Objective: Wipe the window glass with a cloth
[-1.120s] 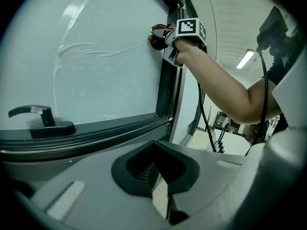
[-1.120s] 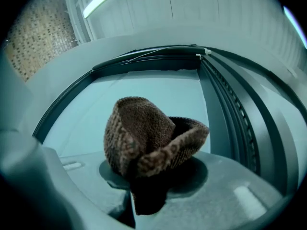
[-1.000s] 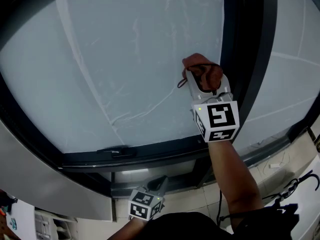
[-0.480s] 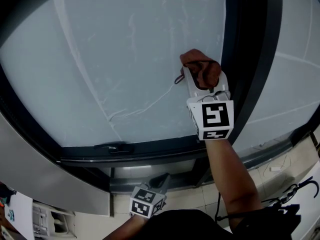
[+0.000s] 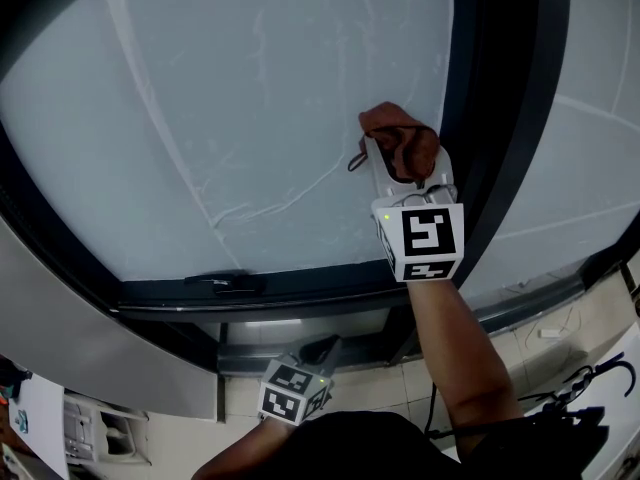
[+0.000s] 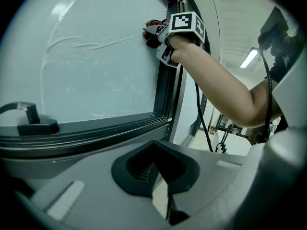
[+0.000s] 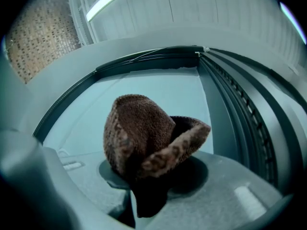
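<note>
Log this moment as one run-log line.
right gripper: shut on cloth, cloth at window glass beside window frame | left gripper: shut, empty, low below the glass | glass: streaked

Right gripper [image 5: 403,160]: jaw tips buried under cloth [image 5: 400,138] in head view. Whether cloth touches window glass [image 5: 250,118] cannot be determined there.
Right gripper view: cloth's lower end lost in shadow between jaws.
Left gripper view: cloth mostly masked by right gripper's marker cube [image 6: 184,22].
Glass cut off by top edge of head view.
Left gripper [image 5: 320,352]: hand holding it hidden behind dark clothing [image 5: 350,448].
Objects [image 5: 95,438] at bottom-left corner of head view: cropped, too small to identify.
</note>
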Action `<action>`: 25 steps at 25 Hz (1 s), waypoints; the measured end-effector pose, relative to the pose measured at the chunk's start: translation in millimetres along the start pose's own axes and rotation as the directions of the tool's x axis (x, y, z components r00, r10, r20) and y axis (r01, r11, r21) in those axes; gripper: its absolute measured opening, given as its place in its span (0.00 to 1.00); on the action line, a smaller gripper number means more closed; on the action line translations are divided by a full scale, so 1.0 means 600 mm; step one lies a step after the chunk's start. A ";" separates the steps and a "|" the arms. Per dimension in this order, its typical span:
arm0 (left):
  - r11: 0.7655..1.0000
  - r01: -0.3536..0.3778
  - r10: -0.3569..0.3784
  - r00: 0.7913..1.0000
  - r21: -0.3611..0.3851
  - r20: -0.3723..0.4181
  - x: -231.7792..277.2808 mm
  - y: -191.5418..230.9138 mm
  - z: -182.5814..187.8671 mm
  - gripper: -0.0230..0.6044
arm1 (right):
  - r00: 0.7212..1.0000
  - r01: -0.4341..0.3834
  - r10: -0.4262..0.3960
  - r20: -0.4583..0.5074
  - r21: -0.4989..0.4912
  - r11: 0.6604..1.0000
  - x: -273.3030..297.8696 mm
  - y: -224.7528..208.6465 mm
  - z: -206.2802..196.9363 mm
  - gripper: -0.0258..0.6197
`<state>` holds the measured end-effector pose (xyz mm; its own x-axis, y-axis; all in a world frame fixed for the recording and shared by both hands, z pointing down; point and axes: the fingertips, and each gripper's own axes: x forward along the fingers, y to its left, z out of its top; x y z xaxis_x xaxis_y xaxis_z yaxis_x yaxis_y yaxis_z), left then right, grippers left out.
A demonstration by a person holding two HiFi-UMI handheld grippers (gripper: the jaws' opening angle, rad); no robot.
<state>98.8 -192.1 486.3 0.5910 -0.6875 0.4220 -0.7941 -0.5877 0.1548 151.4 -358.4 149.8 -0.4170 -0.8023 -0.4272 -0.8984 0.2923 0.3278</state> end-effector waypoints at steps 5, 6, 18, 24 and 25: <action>1.000 0.011 -0.011 1.000 0.008 -0.015 0.002 0.000 -0.005 0.06 | 1.000 -0.001 0.002 -0.022 0.008 1.000 -0.014 0.015 -0.029 0.24; 1.000 0.012 -0.012 1.000 0.008 -0.018 0.003 0.000 -0.006 0.06 | 1.000 -0.001 0.001 -0.026 0.010 1.000 -0.017 0.018 -0.036 0.24; 1.000 0.026 -0.026 0.999 0.007 -0.039 0.006 0.001 -0.018 0.06 | 0.995 -0.002 0.007 -0.101 0.051 0.999 -0.056 0.049 -0.121 0.24; 1.000 0.029 -0.029 0.999 0.002 -0.040 0.007 -0.002 -0.022 0.06 | 0.992 -0.006 0.014 -0.127 0.062 0.998 -0.072 0.061 -0.156 0.24; 1.000 0.029 -0.029 0.999 0.001 -0.041 0.007 -0.002 -0.023 0.06 | 0.991 -0.007 0.014 -0.131 0.061 0.998 -0.074 0.063 -0.161 0.24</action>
<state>100.4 -188.5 500.2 0.6078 -0.6519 0.4533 -0.7763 -0.6081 0.1664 149.4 -361.8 262.5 -0.4082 -0.8593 -0.3082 -0.9024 0.3288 0.2785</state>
